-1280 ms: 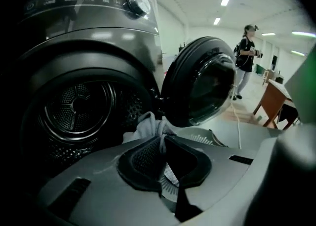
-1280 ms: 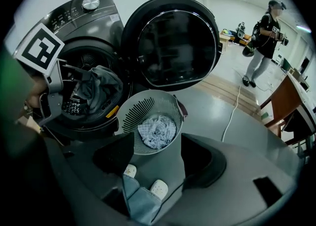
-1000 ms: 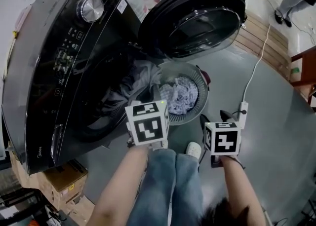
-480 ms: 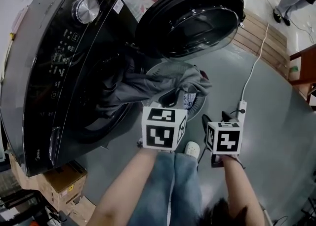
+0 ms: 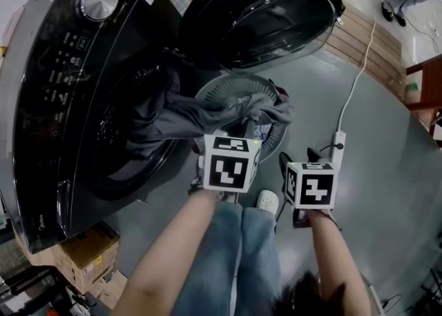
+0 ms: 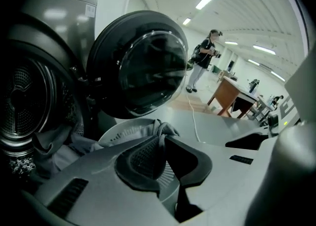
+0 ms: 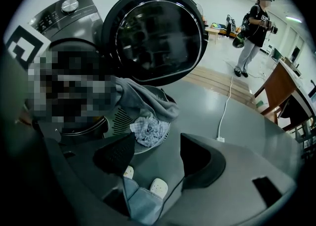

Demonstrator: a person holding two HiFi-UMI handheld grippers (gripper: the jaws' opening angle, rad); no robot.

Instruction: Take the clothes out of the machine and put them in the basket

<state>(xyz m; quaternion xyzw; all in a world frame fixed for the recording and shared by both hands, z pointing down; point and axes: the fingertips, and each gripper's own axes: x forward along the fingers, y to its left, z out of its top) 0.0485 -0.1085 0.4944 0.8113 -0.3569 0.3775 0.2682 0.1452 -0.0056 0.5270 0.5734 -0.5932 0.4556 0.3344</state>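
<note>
Your left gripper [image 6: 161,147] has its jaws pinched shut on the grey garment [image 5: 186,111], with a fold bunched between the pads. In the head view the garment runs from the washer [image 5: 62,114] mouth at 9 o'clock across the basket [image 5: 207,90]. Its far end drapes over the basket's rim at 3 o'clock, while its other end lies inside the drum [image 6: 19,106]. The basket stands on the floor [image 5: 387,190] just beside the washer, under the open door [image 5: 262,11] at 12 o'clock. A checked cloth [image 7: 148,129] already lies in it, partly under the garment.

Your right gripper [image 7: 158,158] hangs at about 4 o'clock from the basket, apart from it. Its jaws stand roughly half open and grip nothing; between them you see only your shoes [image 7: 159,186] and the floor.

A white cord [image 5: 356,94] trails across the floor at 2 o'clock. A person [image 7: 254,27] stands well off at 1 o'clock. A box [image 5: 86,249] sits at 7 o'clock, beside the washer's corner.
</note>
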